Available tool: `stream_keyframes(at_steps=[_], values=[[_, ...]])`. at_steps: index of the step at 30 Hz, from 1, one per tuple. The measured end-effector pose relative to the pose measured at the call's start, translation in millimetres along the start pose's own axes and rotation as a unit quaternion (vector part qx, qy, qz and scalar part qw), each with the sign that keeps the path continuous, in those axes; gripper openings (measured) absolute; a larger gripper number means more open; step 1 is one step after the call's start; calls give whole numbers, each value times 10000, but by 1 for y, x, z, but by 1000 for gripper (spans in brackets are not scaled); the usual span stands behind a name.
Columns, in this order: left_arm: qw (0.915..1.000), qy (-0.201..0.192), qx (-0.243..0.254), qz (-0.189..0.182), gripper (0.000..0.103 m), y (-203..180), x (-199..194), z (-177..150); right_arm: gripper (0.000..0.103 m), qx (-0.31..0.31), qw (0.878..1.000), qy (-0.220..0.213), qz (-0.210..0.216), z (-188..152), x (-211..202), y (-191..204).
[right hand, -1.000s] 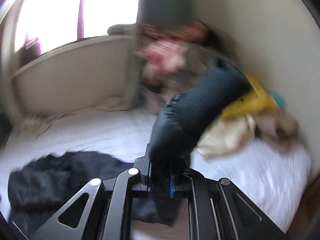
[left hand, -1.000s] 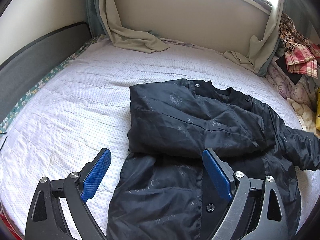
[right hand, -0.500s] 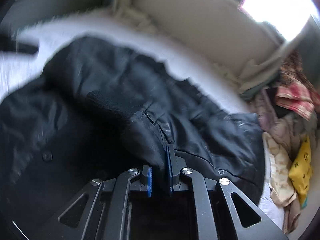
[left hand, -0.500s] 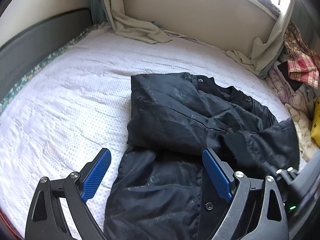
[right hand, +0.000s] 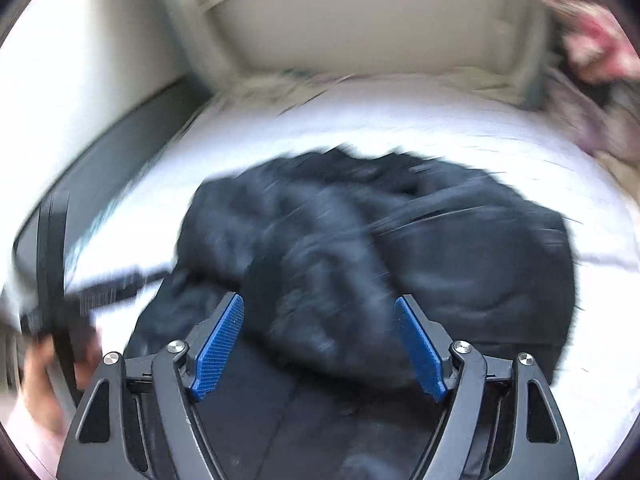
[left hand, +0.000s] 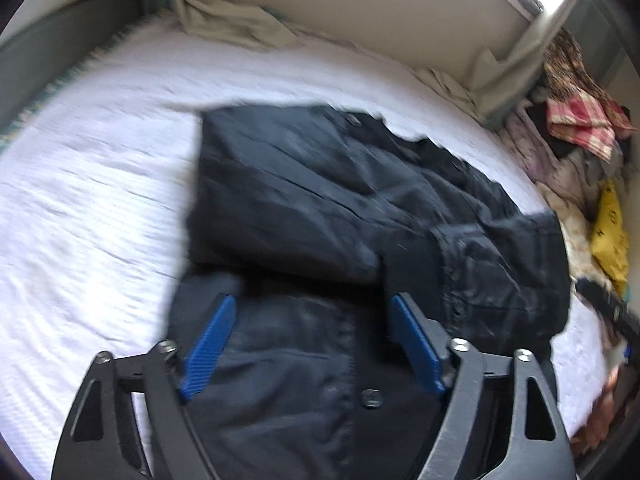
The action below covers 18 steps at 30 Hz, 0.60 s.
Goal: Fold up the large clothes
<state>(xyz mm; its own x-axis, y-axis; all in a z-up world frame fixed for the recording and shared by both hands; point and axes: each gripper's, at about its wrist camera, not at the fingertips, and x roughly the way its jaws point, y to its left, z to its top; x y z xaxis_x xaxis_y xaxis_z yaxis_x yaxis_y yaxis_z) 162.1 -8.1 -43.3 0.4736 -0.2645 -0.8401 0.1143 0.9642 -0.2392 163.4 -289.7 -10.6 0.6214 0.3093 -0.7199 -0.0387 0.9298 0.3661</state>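
Hovering spread-jawed over dark navy padded jacket [left hand: 320, 208] on white quilted mattress [left hand: 88, 200]: right gripper [right hand: 320, 344] just opened, sleeve dropped crosswise; left gripper [left hand: 310, 344] narrowing, empty, nearer the hem.

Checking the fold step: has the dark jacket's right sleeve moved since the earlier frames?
Yes. The sleeve now lies across the dark jacket, no longer stretched toward the clothes pile.

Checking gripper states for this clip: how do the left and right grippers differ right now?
The left gripper has just narrowed slightly; the right gripper has just sprung open. The left hangs over the black jacket's buttoned front, the right over its folded-in sleeve. Both stand open, gripping nothing.
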Motion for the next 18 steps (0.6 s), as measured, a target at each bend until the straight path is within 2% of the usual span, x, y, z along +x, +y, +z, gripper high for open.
stream_keyframes(at_steps=[5, 7, 9, 11, 12, 14, 18], values=[[9960, 724, 45, -522, 74, -24, 48, -7, 77, 357, 9990, -193, -184, 13, -1, -16], [9942, 948, 19, -501, 74, -32, 68, -10, 77, 397, 9987, -242, -185, 14, -1, -17], [9953, 896, 1, -379, 71, -36, 75, -9, 77, 444, 9984, -308, -138, 11, -9, -17], [9955, 806, -92, -496, 42, -39, 72, -6, 77, 466, 9983, -351, -93, 12, -11, -16], [9942, 831, -173, -661, 12, -40, 71, -4, 77, 461, 9982, -360, -97, 11, -12, -15], [9937, 844, -255, -696, 8, -46, 66, -3, 77, 446, 9981, -405, -153, 12, -15, -16], [9961, 616, 193, -604, 5, -59, 41, -3, 77, 643, 9966, -462, -236, 13, -23, -26]])
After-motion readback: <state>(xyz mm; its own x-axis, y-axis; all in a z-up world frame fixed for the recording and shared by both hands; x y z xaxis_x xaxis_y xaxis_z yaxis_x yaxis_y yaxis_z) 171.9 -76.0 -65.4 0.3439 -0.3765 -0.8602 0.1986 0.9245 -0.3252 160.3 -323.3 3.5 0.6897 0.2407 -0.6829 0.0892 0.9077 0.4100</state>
